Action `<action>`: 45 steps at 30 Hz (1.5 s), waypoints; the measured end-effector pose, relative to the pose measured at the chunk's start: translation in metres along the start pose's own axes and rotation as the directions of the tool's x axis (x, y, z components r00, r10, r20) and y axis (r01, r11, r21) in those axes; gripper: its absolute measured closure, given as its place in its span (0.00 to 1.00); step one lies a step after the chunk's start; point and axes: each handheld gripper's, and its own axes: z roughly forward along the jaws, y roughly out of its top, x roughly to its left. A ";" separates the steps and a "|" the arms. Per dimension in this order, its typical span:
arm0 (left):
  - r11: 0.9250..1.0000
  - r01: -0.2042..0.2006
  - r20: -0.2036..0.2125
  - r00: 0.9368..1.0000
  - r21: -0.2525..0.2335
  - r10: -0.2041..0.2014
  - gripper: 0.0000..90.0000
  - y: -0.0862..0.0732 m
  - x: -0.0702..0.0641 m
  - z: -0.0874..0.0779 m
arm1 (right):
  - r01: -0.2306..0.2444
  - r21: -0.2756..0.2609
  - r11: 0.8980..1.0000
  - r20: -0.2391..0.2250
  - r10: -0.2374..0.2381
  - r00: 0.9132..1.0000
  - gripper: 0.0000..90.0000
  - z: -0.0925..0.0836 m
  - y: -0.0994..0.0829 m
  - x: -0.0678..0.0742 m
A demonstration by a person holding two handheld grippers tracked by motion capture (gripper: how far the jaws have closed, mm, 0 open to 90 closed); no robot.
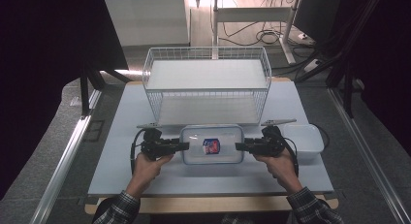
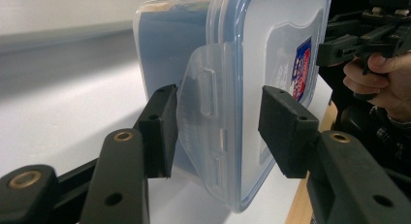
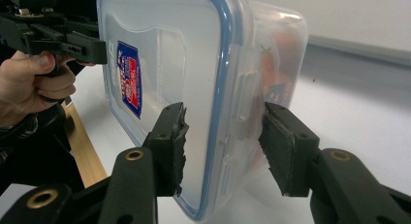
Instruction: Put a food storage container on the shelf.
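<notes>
A person is sitting at a white table (image 1: 145, 175), holding a gripper in each hand. A clear plastic food box (image 1: 212, 144) with a blue-edged lid and a small red and blue sticker is lying near the table's front edge, between the two grippers. The left gripper (image 1: 184, 146) is meeting the box's left end, its jaws half open around the side latch (one pad (image 2: 162, 129) touching, the other standing off). The right gripper (image 1: 239, 146) is straddling the right end the same way, partly open, not squeezing. A white wire basket (image 1: 207, 83) is standing behind, and a smaller white tub (image 1: 304, 141) is sitting to the right.
</notes>
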 end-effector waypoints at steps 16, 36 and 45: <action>0.998 -0.056 -0.025 0.998 -0.020 0.055 0.55 0.030 -0.014 -0.016 | 0.049 -0.041 0.998 -0.009 -0.049 0.999 0.58 -0.011 0.025 0.008; 0.993 -0.102 -0.049 0.994 -0.060 0.099 0.55 0.082 -0.028 -0.036 | 0.076 -0.109 0.991 -0.004 -0.076 0.997 0.58 -0.028 0.074 0.017; 0.991 -0.111 -0.054 0.993 -0.081 0.107 0.55 0.106 -0.031 -0.047 | 0.091 -0.134 0.987 -0.001 -0.092 0.996 0.58 -0.034 0.104 0.023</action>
